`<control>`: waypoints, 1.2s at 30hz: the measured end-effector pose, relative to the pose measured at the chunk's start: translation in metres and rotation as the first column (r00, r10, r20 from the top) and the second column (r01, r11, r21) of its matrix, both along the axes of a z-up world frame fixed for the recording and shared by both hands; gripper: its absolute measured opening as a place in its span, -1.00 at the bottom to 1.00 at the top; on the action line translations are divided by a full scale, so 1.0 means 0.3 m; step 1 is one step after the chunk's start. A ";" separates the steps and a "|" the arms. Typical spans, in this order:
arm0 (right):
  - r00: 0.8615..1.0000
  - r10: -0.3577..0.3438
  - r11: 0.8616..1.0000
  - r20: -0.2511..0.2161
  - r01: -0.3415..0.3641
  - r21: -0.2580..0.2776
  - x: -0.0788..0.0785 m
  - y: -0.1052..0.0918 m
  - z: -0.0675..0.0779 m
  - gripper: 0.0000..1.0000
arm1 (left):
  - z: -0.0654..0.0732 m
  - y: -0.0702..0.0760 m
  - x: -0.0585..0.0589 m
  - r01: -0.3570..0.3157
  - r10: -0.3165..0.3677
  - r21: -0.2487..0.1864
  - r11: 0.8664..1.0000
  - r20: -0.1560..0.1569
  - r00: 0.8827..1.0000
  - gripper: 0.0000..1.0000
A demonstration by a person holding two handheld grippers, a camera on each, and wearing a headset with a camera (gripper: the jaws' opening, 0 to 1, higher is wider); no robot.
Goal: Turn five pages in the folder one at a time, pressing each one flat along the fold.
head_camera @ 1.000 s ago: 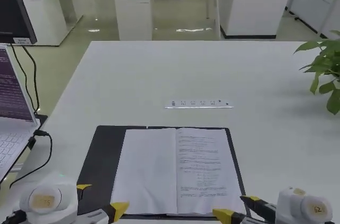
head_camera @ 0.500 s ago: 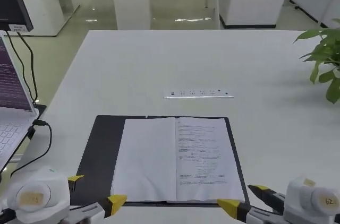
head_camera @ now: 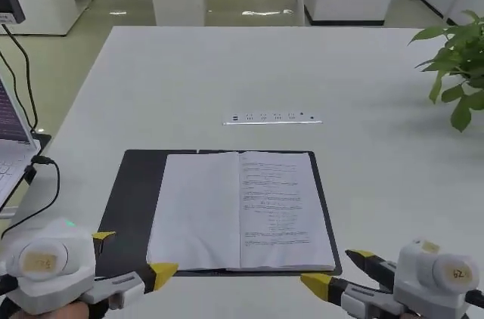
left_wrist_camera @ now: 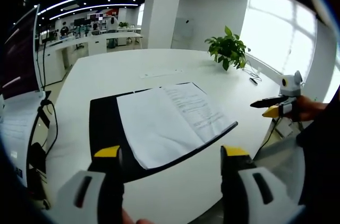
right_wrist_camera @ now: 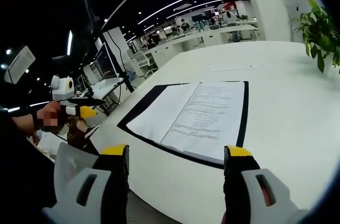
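Versus 1 s ago, only the head camera has shifted. The flat black folder [head_camera: 134,205] is unmoved on the smooth white table [head_camera: 227,69], at its near edge, and open at the same spread. The left page is a blank white sheet [head_camera: 195,209] and the right a printed sheet [head_camera: 277,209]; both lie flat, with a slight dip at the fold. The left gripper [head_camera: 133,255] has its yellow-tipped jaws wide apart and empty, by the folder's near-left corner. The right gripper [head_camera: 336,270] is likewise spread and empty, just off the near-right corner.
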State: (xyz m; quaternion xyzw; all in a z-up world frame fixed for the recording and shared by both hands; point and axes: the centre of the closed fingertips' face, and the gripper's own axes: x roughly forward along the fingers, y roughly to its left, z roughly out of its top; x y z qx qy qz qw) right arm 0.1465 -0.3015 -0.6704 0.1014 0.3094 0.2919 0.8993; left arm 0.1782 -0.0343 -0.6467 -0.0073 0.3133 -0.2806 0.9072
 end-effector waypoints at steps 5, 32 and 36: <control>1.000 0.002 1.000 -0.005 -0.002 -0.005 -0.002 -0.016 -0.003 0.44 | -0.002 -0.041 0.022 0.045 -0.045 0.011 0.999 -0.002 0.999 0.51; 0.998 0.020 0.999 -0.064 -0.022 -0.035 -0.052 -0.069 -0.044 0.55 | -0.042 -0.361 0.087 0.264 -0.264 -0.010 0.965 -0.027 0.964 0.47; 0.997 0.026 0.999 -0.075 -0.029 -0.037 -0.062 -0.066 -0.058 0.56 | -0.059 -0.422 0.091 0.323 -0.322 0.003 0.946 -0.036 0.946 0.46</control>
